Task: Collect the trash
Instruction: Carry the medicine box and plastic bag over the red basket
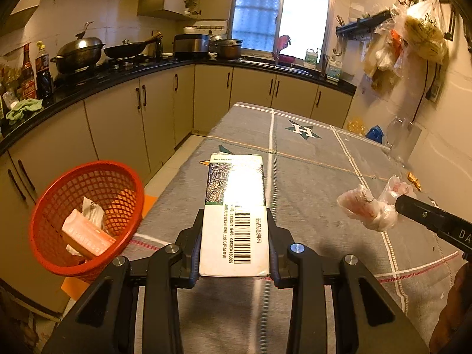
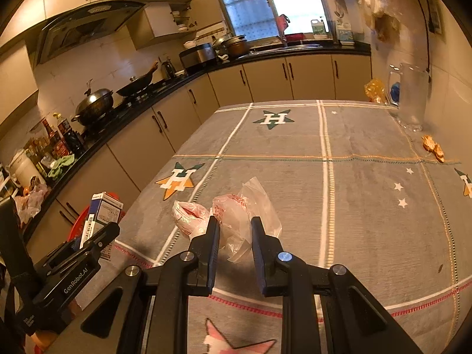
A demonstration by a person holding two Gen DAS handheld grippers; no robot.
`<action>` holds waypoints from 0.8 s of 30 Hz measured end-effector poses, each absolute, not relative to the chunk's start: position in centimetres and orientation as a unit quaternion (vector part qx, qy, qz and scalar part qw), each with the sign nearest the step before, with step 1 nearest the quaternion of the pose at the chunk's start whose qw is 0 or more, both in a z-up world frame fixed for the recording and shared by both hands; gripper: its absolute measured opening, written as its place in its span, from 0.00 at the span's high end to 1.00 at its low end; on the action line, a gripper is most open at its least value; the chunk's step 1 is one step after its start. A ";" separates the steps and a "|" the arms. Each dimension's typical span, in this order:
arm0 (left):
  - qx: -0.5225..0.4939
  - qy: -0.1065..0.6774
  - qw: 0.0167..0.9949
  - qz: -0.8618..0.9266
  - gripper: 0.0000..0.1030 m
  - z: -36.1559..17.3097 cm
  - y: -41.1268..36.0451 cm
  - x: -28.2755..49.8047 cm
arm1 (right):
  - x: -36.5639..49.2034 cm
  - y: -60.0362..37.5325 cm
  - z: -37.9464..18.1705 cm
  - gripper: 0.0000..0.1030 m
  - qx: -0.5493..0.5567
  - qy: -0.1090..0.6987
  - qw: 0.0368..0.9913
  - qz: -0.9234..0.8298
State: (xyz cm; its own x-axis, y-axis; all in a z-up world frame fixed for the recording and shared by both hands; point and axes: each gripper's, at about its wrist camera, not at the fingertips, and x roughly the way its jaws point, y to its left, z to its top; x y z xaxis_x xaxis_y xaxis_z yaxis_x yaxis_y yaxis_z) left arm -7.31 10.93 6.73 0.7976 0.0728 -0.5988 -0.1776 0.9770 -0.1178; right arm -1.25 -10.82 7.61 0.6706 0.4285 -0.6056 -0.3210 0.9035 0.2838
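Left tool (image 1: 234,243) clamped on medicine box (image 1: 235,212) above worktop (image 1: 318,159) — short of red basket (image 1: 85,218), could drop outside. Right tool (image 2: 235,234) pinches plastic bag (image 2: 244,215) — flimsy, may slip.

Left gripper (image 1: 234,227): black, two fingers pointing forward and level above the table, jaws closed against both long sides of a carton (image 1: 236,215).

Right gripper (image 2: 235,230): black, fingers angled slightly down toward the table, jaws partly apart with a crumpled plastic bag (image 2: 239,221) between them; firmness of grip unclear. It sits to the right of the left gripper.
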 end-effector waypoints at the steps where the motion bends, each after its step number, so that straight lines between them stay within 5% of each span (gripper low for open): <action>1: -0.087 0.310 0.944 0.068 0.67 6.8 11.3 -7.5 | -1.4 -10.4 7.7 0.78 0.073 0.349 0.911 0.207; 24: -0.117 0.295 0.942 0.107 0.67 7.2 17.8 -10.2 | -2.3 -2.9 9.3 0.78 0.016 0.343 0.907 0.242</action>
